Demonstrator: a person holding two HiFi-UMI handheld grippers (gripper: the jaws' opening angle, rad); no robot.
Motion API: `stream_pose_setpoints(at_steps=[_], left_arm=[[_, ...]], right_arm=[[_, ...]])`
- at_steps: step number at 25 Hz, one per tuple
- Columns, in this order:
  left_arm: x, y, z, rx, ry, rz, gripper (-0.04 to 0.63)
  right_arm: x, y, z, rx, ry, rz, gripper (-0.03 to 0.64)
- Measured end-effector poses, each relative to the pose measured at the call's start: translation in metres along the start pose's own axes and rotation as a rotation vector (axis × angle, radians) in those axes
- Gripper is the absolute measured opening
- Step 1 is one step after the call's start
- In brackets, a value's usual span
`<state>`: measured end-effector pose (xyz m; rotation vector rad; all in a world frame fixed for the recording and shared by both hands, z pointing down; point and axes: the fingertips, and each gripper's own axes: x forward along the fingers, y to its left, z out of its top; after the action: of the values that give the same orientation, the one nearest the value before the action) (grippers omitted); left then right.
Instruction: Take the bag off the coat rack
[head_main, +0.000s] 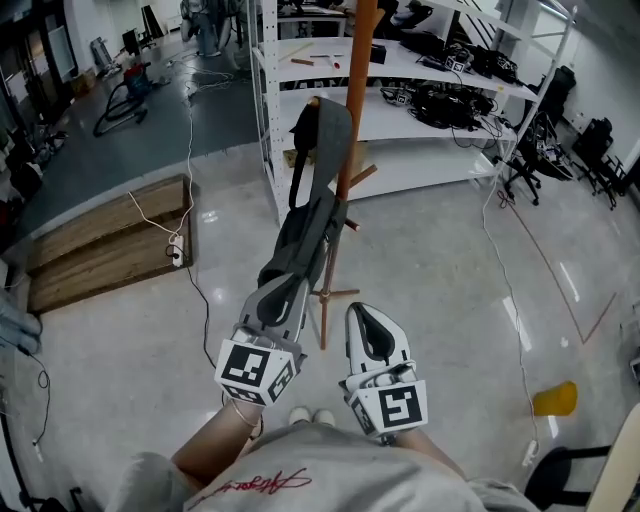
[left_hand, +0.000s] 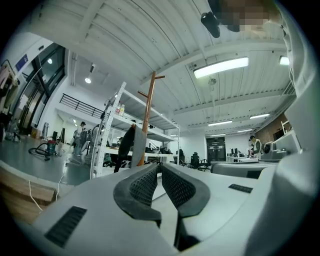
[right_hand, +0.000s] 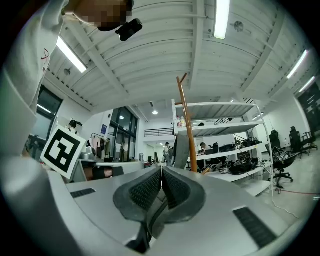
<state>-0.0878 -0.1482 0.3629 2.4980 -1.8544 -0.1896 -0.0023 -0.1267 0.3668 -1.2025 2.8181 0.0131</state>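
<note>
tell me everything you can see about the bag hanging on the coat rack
The bag is long, slim, soft-looking grey fabric with a black strap down its left side. It hangs limp from a peg on the wooden coat rack, lying against the pole. The left claw and right claw are both shut and empty, not gripping it.

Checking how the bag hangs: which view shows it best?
The head view: the grey bag shows strap and body, hung on the coat rack. Both gripper views show it small and distant.

One bag (head_main: 318, 170), one coat rack (head_main: 355, 80), two claws (head_main: 290, 282) (head_main: 367, 312), one shelving unit (head_main: 395, 120).
</note>
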Motion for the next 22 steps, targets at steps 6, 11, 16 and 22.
stream_pose_setpoints(at_steps=[6, 11, 16, 22], left_arm=[[0.034, 0.020, 0.024, 0.037, -0.014, -0.040, 0.054], [0.066, 0.036, 0.045, 0.077, -0.020, -0.054, 0.104], [0.096, 0.044, 0.058, 0.110, -0.018, -0.065, 0.123], [0.128, 0.057, 0.064, 0.132, 0.002, -0.067, 0.141]], right_arm=[[0.001, -0.005, 0.000, -0.006, -0.003, -0.021, 0.018], [0.001, -0.018, 0.000, -0.011, -0.001, -0.058, 0.017], [-0.006, -0.033, -0.001, -0.042, 0.008, -0.099, 0.017], [-0.014, -0.041, 0.000, -0.040, 0.001, -0.138, 0.017]])
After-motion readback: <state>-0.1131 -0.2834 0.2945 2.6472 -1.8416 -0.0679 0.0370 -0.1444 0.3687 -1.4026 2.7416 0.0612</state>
